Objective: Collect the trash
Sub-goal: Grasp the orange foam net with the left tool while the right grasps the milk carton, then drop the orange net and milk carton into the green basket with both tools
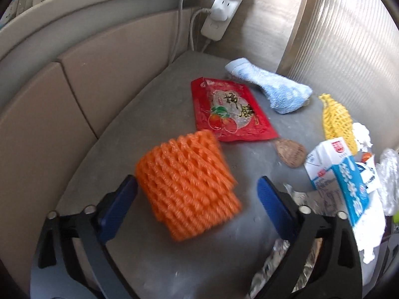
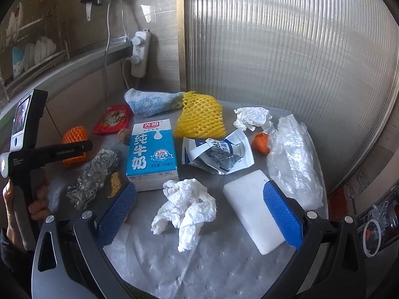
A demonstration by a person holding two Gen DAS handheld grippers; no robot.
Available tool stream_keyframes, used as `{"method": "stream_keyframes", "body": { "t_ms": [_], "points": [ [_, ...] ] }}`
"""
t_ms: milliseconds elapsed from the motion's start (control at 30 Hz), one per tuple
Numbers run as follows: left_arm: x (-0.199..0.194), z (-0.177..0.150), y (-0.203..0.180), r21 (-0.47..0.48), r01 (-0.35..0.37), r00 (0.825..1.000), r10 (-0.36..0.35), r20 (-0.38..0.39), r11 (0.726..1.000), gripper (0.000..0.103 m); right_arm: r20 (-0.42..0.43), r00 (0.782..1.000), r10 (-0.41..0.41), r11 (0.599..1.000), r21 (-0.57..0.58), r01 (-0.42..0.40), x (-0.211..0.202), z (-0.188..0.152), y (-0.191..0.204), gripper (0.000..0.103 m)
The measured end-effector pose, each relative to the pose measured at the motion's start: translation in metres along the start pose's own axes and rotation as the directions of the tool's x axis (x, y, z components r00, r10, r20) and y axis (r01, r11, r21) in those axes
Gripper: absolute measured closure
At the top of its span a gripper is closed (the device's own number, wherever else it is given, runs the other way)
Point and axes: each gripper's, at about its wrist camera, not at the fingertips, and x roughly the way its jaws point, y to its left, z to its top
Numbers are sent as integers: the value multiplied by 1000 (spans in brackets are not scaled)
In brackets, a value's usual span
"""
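Observation:
Trash lies scattered on a grey table [image 1: 129, 249]. An orange foam net [image 1: 187, 189] lies between the blue fingers of my left gripper [image 1: 197, 180], which is open; the left pad is close to the net and the right pad stands clear of it. Just beyond it lies a red snack packet [image 1: 229, 109]. My right gripper [image 2: 199, 186] is open above a crumpled white tissue [image 2: 187, 206], with a white foam block [image 2: 251, 211] by its right finger. A blue and white milk carton [image 2: 152, 154] stands just behind the tissue.
A yellow foam net [image 2: 199, 117], a torn wrapper [image 2: 217, 154], a clear plastic bag [image 2: 291, 164], crumpled foil [image 2: 92, 177] and a blue sock [image 2: 149, 102] also lie on the table. A power strip [image 1: 222, 7] hangs on the wall. A ribbed panel [image 2: 286, 49] closes the right side.

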Motion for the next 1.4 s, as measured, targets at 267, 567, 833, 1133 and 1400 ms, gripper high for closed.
{"method": "stream_keyframes", "body": {
  "t_ms": [267,567,833,1133,1400],
  "points": [
    [8,7,-2,12,-43,999,44,-22,999,75,-74,993,94,994,-56,-98,37,22,27,2],
    [-23,5,11,15,29,999,-30,38,999,78,-202,979,29,989,-134,-57,98,47,52,2],
    [-59,-9,14,39,78,993,-81,83,996,78,-257,962,94,989,-85,-119,119,46,49,37],
    [-101,-35,-3,119,149,982,-161,99,982,78,-189,967,171,982,-54,-184,89,48,48,38],
    [-150,-86,-24,246,252,961,-272,50,936,78,-79,977,200,977,-66,-205,-8,24,28,38]
  ]
}}
